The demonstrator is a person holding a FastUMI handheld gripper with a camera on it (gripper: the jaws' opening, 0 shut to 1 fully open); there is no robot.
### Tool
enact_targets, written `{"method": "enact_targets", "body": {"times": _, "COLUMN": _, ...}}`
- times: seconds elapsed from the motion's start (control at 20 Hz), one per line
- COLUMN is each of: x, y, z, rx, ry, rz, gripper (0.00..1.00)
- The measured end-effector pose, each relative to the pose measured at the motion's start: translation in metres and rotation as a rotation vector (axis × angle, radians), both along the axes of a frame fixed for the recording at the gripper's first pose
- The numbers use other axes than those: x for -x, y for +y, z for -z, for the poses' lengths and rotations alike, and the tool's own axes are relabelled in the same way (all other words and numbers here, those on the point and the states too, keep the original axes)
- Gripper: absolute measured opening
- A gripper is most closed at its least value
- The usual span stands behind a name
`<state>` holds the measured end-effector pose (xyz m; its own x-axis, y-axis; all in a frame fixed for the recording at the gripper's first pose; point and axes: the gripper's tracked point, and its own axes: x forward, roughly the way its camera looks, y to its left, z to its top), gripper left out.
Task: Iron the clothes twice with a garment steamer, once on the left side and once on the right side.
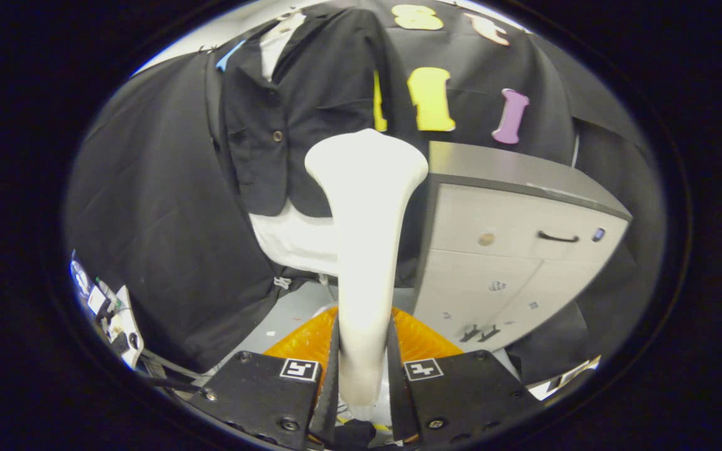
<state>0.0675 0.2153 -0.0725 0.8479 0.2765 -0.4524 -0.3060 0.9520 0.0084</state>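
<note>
Since the jacket (301, 106) hung ahead awaiting steam, the gripper (364, 369) clenched the steamer's handle (364, 250), head raised (seemingly short of the cloth).

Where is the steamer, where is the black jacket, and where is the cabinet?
steamer (364, 250): gripper view, on its white neck, held between the gripper's fingers.
black jacket (311, 94): gripper view, on its front panel, beyond the steamer head.
cabinet (524, 232): gripper view, on its top drawer front, beside the handle.
</note>
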Motion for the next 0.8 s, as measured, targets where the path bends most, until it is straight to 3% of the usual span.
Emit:
{"method": "enact_targets", "body": {"times": 0.45, "x": 0.083, "y": -0.159, "z": 0.007, "rx": -0.044, "ry": -0.034, "rz": 0.176, "gripper": 0.36}}
{"method": "enact_targets", "body": {"times": 0.8, "x": 0.104, "y": -0.235, "z": 0.019, "rx": -0.07, "ry": -0.053, "rz": 0.279, "gripper": 0.36}}
